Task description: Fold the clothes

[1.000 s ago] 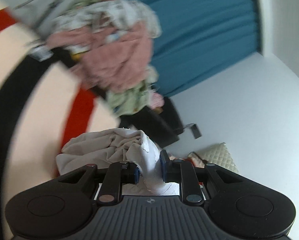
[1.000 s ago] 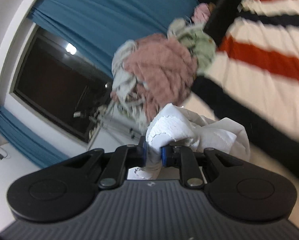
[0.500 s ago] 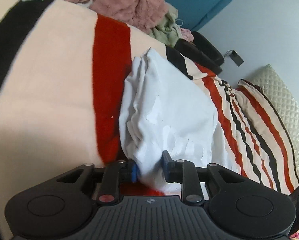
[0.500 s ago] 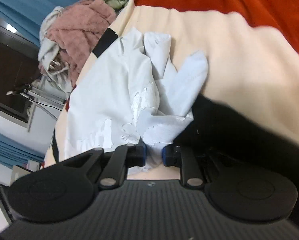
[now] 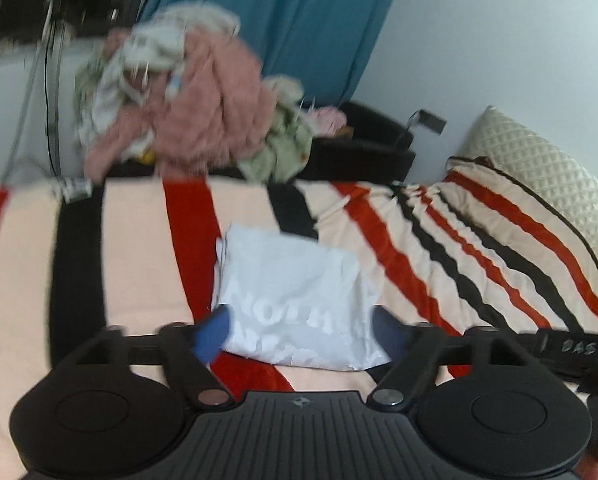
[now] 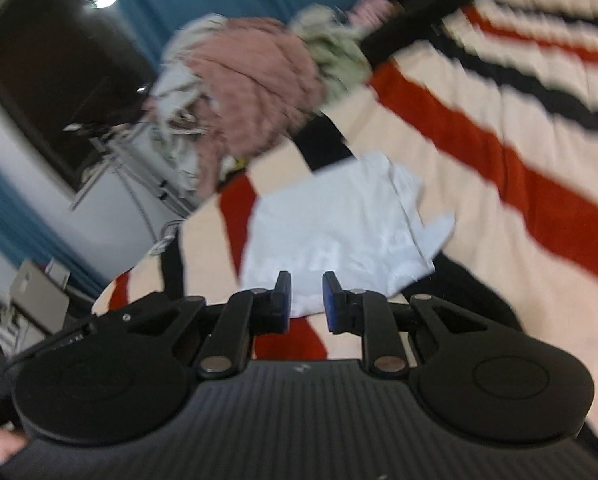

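A white garment (image 5: 295, 300) with pale lettering lies folded in a rough rectangle on the striped blanket (image 5: 439, 248). My left gripper (image 5: 301, 332) hovers at its near edge. Its jaws are opening wide, the blue fingertips (image 5: 213, 332) flank the cloth without pressing on it. In the right wrist view the same garment (image 6: 339, 224) lies just beyond my right gripper (image 6: 306, 300). That gripper's jaws are opening too, with a narrow gap and no cloth pinched between the pads (image 6: 331, 300).
A heap of unfolded clothes (image 5: 191, 100), pink and pale green, sits at the bed's far end (image 6: 255, 80). A quilted cream pillow (image 5: 539, 160) is at the right, a black seat (image 5: 363, 148) behind the bed. Blue curtain (image 5: 279, 20) and grey wall beyond.
Both grippers have let go of the white garment, which was pinched in each. It was swung down from the air onto the blanket and now lies folded there. The left jaws spread wide.
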Available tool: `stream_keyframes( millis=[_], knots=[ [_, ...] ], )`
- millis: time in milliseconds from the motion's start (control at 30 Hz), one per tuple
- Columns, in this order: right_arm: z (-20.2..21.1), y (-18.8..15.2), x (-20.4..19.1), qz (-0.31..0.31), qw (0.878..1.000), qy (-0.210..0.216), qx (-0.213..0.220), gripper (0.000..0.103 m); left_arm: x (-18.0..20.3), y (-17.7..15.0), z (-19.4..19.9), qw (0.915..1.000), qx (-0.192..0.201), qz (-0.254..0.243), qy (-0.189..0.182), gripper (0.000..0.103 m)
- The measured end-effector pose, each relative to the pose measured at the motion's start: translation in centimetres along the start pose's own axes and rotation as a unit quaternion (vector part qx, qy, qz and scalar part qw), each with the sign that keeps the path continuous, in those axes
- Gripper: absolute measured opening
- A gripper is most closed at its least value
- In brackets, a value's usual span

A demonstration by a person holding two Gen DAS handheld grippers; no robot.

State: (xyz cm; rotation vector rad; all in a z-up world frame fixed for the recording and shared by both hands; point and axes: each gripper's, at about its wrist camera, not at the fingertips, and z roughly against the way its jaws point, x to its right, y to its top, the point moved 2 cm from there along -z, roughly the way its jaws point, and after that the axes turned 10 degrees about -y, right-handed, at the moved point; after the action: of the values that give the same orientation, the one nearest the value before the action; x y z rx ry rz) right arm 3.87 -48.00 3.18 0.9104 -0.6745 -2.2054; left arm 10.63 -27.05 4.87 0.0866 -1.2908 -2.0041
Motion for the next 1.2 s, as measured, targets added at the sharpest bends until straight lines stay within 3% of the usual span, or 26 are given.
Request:
stream_keyframes(
  millis=[33,67,100,167,300,533,833,967,1200],
  knots=[
    [1.7,-0.1,-0.5,0.015,1.000,0.002,0.015,0.052,1.2,0.0,1.7,0.9999,0.008,-0.013,0.004,0.096],
    [3.4,-0.2,-1.0,0.030,0.999,0.003,0.031,0.086,2.2,-0.2,3.4,0.9995,0.017,-0.024,0.008,0.103],
    [5.4,-0.7,-1.4,0.041,0.998,0.005,0.055,0.096,3.2,-0.5,5.0,0.9990,0.026,-0.033,0.012,0.103],
    [8.2,-1.7,-1.6,0.057,0.994,0.009,0.091,0.098,5.1,-1.3,8.3,0.9977,0.037,-0.053,0.021,0.103],
    [12.3,-4.4,-1.5,0.090,0.988,0.018,0.121,0.098,7.6,-4.1,13.9,0.9934,0.062,-0.088,0.039,0.103],
    [15.6,-9.2,-1.0,0.110,0.979,0.013,0.171,0.098,7.9,-9.3,19.8,0.9877,0.113,-0.092,0.057,0.103],
    [14.0,-13.7,-2.1,0.149,0.967,0.001,0.205,0.098,6.0,-12.5,19.8,0.9844,0.112,-0.095,0.097,0.103],
    [13.2,-14.6,-2.6,0.156,0.964,-0.004,0.217,0.098,4.7,-13.0,19.5,0.9852,0.116,-0.083,0.096,0.103],
    [11.1,-15.0,-2.8,0.150,0.969,-0.025,0.195,0.098,4.2,-13.5,18.6,0.9843,0.110,-0.084,0.109,0.103]
  ],
)
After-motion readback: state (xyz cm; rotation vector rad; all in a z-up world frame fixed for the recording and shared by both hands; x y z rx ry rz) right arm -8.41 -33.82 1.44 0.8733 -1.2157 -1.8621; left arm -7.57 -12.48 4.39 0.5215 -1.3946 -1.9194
